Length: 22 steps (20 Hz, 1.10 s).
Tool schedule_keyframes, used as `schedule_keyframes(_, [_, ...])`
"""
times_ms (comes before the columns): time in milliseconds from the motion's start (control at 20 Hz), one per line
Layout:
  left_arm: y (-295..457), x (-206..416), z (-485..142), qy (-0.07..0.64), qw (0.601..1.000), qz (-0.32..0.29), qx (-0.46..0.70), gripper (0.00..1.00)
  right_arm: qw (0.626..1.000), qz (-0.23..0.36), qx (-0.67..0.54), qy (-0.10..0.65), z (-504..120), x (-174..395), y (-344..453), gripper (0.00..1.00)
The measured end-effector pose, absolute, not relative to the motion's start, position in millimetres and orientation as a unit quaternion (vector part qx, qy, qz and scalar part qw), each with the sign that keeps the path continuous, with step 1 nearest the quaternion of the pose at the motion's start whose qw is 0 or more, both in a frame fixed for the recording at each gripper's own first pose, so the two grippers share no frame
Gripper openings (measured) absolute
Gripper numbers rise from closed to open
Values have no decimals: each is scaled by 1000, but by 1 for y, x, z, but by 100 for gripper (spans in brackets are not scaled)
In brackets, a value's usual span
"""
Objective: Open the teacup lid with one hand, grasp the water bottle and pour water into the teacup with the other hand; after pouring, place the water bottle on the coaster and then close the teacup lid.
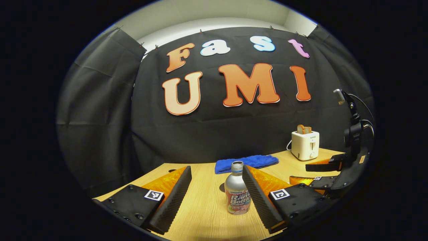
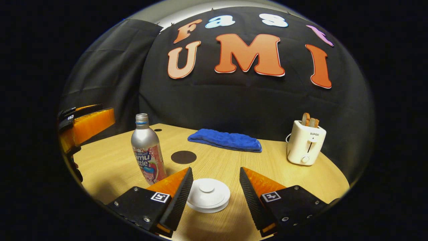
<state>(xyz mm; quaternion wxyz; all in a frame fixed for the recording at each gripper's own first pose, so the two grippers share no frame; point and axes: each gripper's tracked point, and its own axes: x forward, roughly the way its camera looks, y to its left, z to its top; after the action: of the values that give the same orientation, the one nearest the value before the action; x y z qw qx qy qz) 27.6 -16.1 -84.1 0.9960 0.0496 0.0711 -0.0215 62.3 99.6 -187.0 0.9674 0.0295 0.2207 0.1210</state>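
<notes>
A silver water bottle (image 1: pixel 236 190) with a colourful label stands upright on the wooden table (image 1: pixel 204 214), straight ahead of my open left gripper (image 1: pixel 216 169). It sits in line with the gap, close to the right-hand finger, and neither finger touches it. In the right gripper view, the bottle (image 2: pixel 147 152) stands at the left. The white teacup lid (image 2: pixel 208 195) with its round knob lies low between the spread fingers of my open right gripper (image 2: pixel 216 170). A dark round coaster (image 2: pixel 183 157) lies behind the teacup. The cup's body is hidden under the lid.
A folded blue cloth (image 2: pixel 225 139) lies at the back of the table (image 2: pixel 110 167), with a white toaster (image 2: pixel 306 144) holding bread at the back right. The left gripper (image 2: pixel 85 122) shows at the left edge, and the right gripper (image 1: pixel 316 174) to the bottle's right.
</notes>
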Motion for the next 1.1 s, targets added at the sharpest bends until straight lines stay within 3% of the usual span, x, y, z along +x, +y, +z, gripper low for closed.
schedule_keyframes(100, [-14,31,-94,82,995,-20,47,100,964,130,28,231,-196,62,106,84])
schedule_keyframes(150, [-13,32,-98,86,995,-19,46,100,964,126,26,232,-198,64,106,81])
schedule_keyframes(250, [-11,35,-101,91,995,-17,44,100,962,130,27,238,-204,64,108,65])
schedule_keyframes(450, [-9,38,-107,94,995,-18,42,100,959,132,29,250,-212,65,110,59])
schedule_keyframes(550, [-10,40,-109,96,994,-20,41,100,957,137,40,253,-213,65,114,43])
schedule_keyframes(600, [-10,41,-109,97,994,-22,41,100,956,139,46,256,-213,66,116,42])
schedule_keyframes(650, [-11,41,-109,97,994,-23,42,100,954,142,50,258,-214,65,117,34])
schedule_keyframes(1100, [-12,48,-106,92,994,-36,38,100,954,146,50,258,-209,62,119,23])
